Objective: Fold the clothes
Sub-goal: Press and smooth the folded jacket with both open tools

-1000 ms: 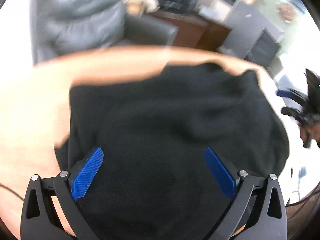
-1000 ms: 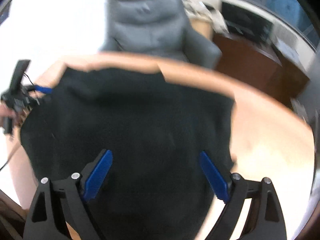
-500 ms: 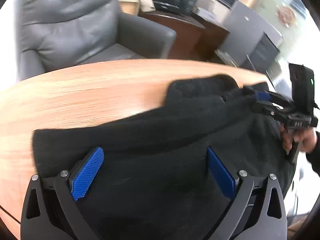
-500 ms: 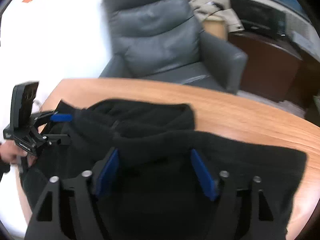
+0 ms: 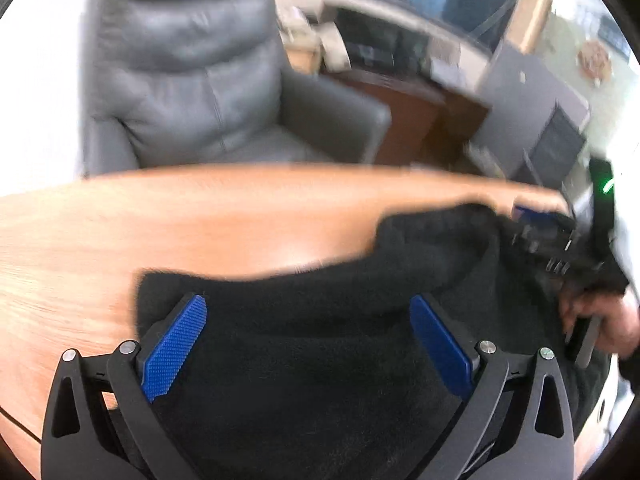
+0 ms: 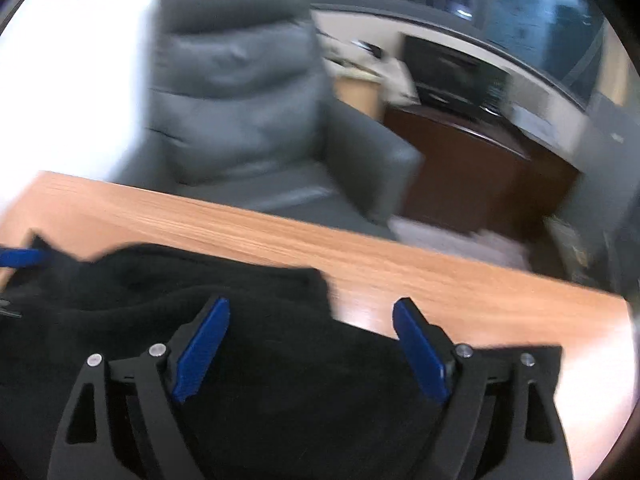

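Black fleece now bunched nearer on desk, fold underway; left tool and right tool both released.

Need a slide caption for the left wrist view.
Open left gripper over black fleece garment on wooden table.

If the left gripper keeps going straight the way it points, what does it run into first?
Most likely the black garment: the open left gripper has the fabric spread between and ahead of its fingers. Beyond lies bare wooden table, then the grey armchair. Height above the cloth is unclear.
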Available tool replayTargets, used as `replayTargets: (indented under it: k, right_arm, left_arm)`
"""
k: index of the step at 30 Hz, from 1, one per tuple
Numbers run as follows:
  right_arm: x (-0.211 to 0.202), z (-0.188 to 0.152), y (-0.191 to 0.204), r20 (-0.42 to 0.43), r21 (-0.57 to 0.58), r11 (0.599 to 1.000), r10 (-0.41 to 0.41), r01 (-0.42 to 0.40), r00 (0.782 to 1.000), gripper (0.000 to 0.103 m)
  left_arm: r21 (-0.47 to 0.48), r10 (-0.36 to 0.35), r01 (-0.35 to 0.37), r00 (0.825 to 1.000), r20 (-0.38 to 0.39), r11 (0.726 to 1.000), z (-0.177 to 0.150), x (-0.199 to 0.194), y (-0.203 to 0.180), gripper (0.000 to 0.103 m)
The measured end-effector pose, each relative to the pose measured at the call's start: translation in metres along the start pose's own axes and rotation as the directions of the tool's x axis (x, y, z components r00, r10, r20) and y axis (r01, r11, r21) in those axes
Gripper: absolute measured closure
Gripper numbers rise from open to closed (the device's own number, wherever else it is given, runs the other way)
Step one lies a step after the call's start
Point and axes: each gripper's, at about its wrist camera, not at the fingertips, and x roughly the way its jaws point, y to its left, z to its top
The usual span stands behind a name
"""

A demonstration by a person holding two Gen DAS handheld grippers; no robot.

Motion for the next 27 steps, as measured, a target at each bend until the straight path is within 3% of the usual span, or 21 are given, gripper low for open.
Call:
replayTargets:
  k: [2,3,6,9,12,14,16,17,21,22,24,25,27]
  right_arm:
    - [0.001,0.004,0.000,0.011,0.017,0.999,-0.032,0.031,0.999,0.016]
    - [-0.005,0.006,0.004,0.027,-0.005,1.000,0.014,-0.014,1.000,0.016]
    - [-0.011,0.016,0.032,0.015,-0.122,0.980,0.161,-0.158,0.987,0.016]
    - [-0.016,0.027,0.060,-0.014,-0.234,0.926,0.301,-0.296,0.953,0.016]
    - [-0.021,0.037,0.088,-0.059,-0.338,0.840,0.431,-0.425,0.900,0.016]
    - [-0.019,0.043,0.105,-0.113,-0.389,0.769,0.507,-0.507,0.855,0.029]
    - [0.007,0.045,0.116,-0.235,-0.380,0.710,0.546,-0.593,0.804,0.045]
    - [0.020,0.044,0.121,-0.285,-0.378,0.698,0.538,-0.609,0.793,0.052]
    - [0.045,0.048,0.123,-0.345,-0.339,0.687,0.544,-0.642,0.765,0.068]
    - [0.045,0.050,0.122,-0.346,-0.335,0.692,0.542,-0.640,0.766,0.079]
    - [0.036,0.049,0.119,-0.348,-0.373,0.674,0.535,-0.637,0.770,0.088]
    - [0.031,0.050,0.119,-0.347,-0.403,0.657,0.535,-0.638,0.770,0.098]
    - [0.018,0.051,0.123,-0.348,-0.471,0.618,0.526,-0.630,0.776,0.098]
  left_arm:
    - [-0.016,0.017,-0.017,0.999,0.029,1.000,0.002,-0.007,0.005,0.000]
    - [-0.024,0.026,-0.025,0.999,0.044,0.999,0.003,-0.011,0.008,0.000]
    - [-0.098,0.045,-0.050,0.998,-0.050,0.994,0.005,0.006,0.021,0.001]
    - [-0.145,0.019,-0.013,0.999,0.038,0.989,0.007,-0.014,0.027,0.001]
    - [-0.192,0.007,0.014,0.994,0.111,0.981,0.005,-0.045,0.034,0.000]
    - [-0.221,0.000,0.032,0.990,0.141,0.975,0.002,-0.061,0.039,0.000]
    - [-0.222,-0.007,0.035,0.992,0.124,0.975,-0.006,-0.059,0.038,0.000]
    - [-0.218,-0.009,0.034,0.993,0.114,0.975,-0.010,-0.057,0.038,0.000]
    - [-0.162,-0.075,0.083,0.996,0.056,0.983,-0.027,-0.039,0.030,0.000]
    - [-0.140,-0.085,0.090,0.995,0.046,0.986,-0.029,-0.037,0.026,0.000]
    - [-0.090,-0.089,0.092,0.995,0.032,0.992,-0.033,-0.035,0.017,0.000]
    - [-0.076,-0.092,0.094,0.995,0.033,0.993,-0.033,-0.035,0.014,0.000]
    - [-0.063,-0.105,0.107,0.994,0.039,0.992,-0.036,-0.039,0.009,0.000]
